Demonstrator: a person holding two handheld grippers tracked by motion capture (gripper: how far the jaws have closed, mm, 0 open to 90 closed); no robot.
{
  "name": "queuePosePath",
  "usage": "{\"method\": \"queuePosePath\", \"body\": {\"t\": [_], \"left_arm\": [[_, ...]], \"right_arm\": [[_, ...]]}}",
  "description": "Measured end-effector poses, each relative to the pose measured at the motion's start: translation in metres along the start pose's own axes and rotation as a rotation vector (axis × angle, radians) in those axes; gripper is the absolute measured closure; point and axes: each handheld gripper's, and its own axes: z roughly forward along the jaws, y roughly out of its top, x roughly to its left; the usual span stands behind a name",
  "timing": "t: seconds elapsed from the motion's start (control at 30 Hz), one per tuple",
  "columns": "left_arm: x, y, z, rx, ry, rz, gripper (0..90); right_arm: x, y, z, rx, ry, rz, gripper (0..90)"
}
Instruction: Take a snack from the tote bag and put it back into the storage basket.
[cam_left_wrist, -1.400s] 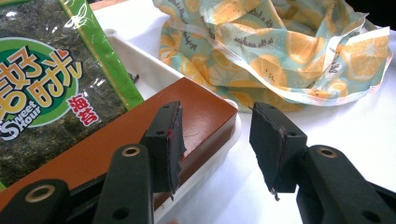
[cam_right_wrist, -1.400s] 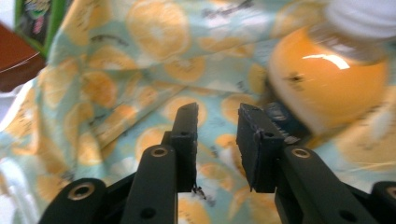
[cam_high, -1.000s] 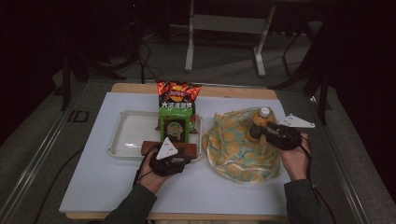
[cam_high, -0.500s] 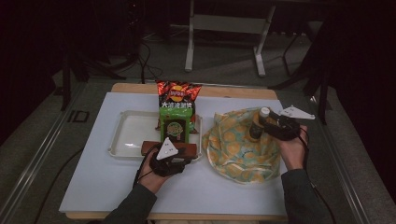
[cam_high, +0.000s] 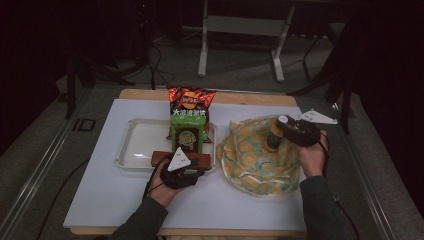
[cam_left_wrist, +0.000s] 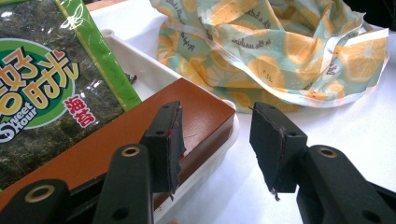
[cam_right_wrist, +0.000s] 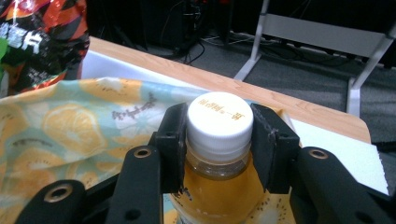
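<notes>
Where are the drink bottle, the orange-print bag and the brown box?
Bottle (cam_right_wrist: 219, 122): right gripper view, on its white cap.
Orange-print bag (cam_high: 260, 160): high view, on its middle fabric.
Brown box (cam_left_wrist: 196, 109): left gripper view, on its top face.

Looks like a lab or recording studio, not a home. White board laid on a wooden table as a staged work surface, dark room around it, cables trailing over grey carpet, metal stand legs behind, floor rail alongside.
</notes>
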Motion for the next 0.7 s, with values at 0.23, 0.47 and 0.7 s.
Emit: {"method": "queuePosePath", "body": {"t": [0.23,0.47,0.7], "left_arm": [[0.000,0.000,0.000,-0.001,0.001,0.000,53.1],[0.000,0.000,0.000,-0.001,0.001,0.001,53.0],[-0.001,0.000,0.001,-0.003,-0.001,0.001,52.8]], "right_arm": [[0.014,0.005,-0.007,-0.009,0.022,-0.062,59.3],[0.031,0.011,-0.021,-0.021,0.075,-0.101,59.3],[0.052,0.005,-0.028,-0.012,0.130,-0.108,59.3]]}}
